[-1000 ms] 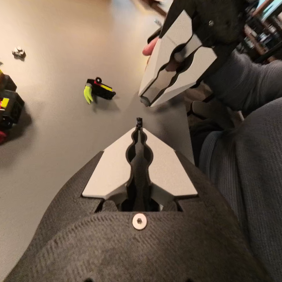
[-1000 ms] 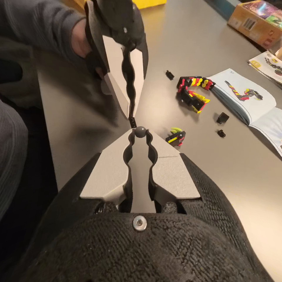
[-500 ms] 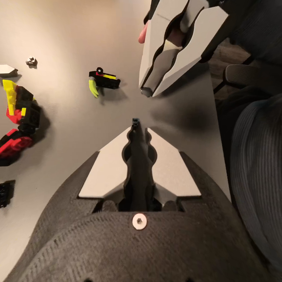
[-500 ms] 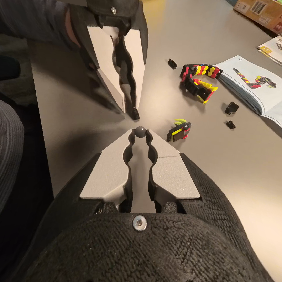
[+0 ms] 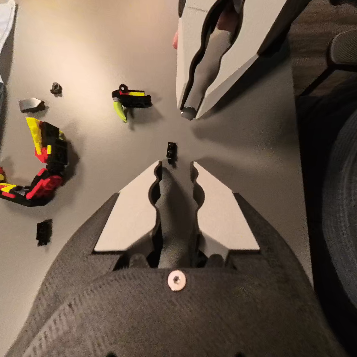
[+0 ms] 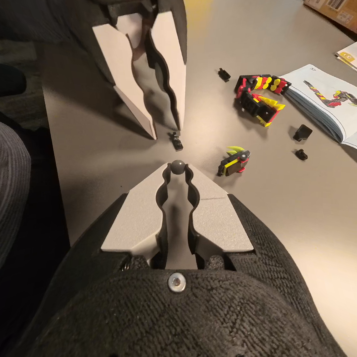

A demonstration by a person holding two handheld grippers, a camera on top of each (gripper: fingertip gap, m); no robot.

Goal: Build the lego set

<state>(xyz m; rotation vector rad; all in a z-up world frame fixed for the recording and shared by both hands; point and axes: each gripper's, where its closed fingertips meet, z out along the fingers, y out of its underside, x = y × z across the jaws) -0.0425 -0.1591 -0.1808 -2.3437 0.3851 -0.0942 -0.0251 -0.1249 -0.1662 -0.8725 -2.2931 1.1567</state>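
Observation:
My left gripper [image 5: 176,164] is open and empty; a small black piece [image 5: 171,151] lies on the table just ahead of its tips, also in the right wrist view [image 6: 176,140]. My right gripper [image 6: 177,166] is shut on a small dark grey ball [image 6: 177,167], held just above the table; it also shows in the left wrist view [image 5: 188,114]. A black, red and yellow claw assembly [image 6: 234,163] lies right of it, also in the left wrist view [image 5: 131,99]. The long black, red and yellow snake body [image 6: 258,96] lies farther off.
An open instruction booklet [image 6: 324,100] lies at the right and a cardboard box [image 6: 336,11] at the far right corner. Small loose black pieces [image 6: 302,132] [image 6: 224,73] [image 5: 44,231] lie on the grey table. The table's edge runs close at the person's side [image 5: 297,173]. My hands' fingertips stand some 5 cm from each other.
My left gripper has opened and let go of the small black piece, which now lies on the table. Both grippers have moved lower, closer to the tabletop. The right gripper still holds the ball.

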